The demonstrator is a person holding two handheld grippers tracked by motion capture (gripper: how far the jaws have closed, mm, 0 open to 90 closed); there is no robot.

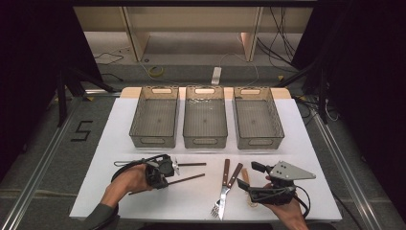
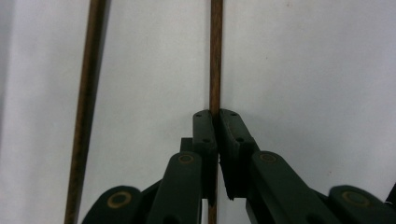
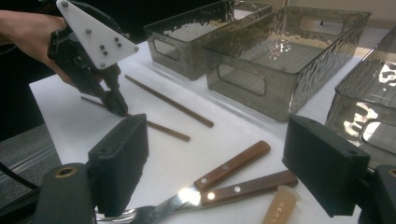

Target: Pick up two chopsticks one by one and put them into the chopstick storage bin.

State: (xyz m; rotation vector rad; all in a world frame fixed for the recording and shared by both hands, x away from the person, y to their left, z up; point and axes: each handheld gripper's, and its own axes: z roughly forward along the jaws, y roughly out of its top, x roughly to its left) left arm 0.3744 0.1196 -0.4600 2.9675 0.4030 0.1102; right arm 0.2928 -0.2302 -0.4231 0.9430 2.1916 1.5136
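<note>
Two dark wooden chopsticks lie on the white table top (image 1: 119, 143). My left gripper (image 1: 162, 181) (image 2: 216, 114) points down, shut on the nearer chopstick (image 1: 189, 179) (image 2: 215, 65), which runs up between its pads. The other chopstick (image 1: 191, 164) (image 2: 88, 93) lies loose beside it. The right gripper view shows the left gripper (image 3: 116, 106) pinching that chopstick (image 3: 163, 130) near its middle. My right gripper (image 1: 250, 176) (image 3: 217, 126) stands open above a wooden-handled knife (image 1: 225, 179) (image 3: 233, 163) and fork (image 1: 233, 176) (image 3: 254, 184), holding nothing.
Three clear bins (image 1: 137, 120) (image 1: 187, 120) (image 1: 277, 120) stand in a row at the back of the table. A small beige item (image 1: 246, 176) (image 3: 280, 205) lies next to the cutlery handles. The floor drops away past the table's edges.
</note>
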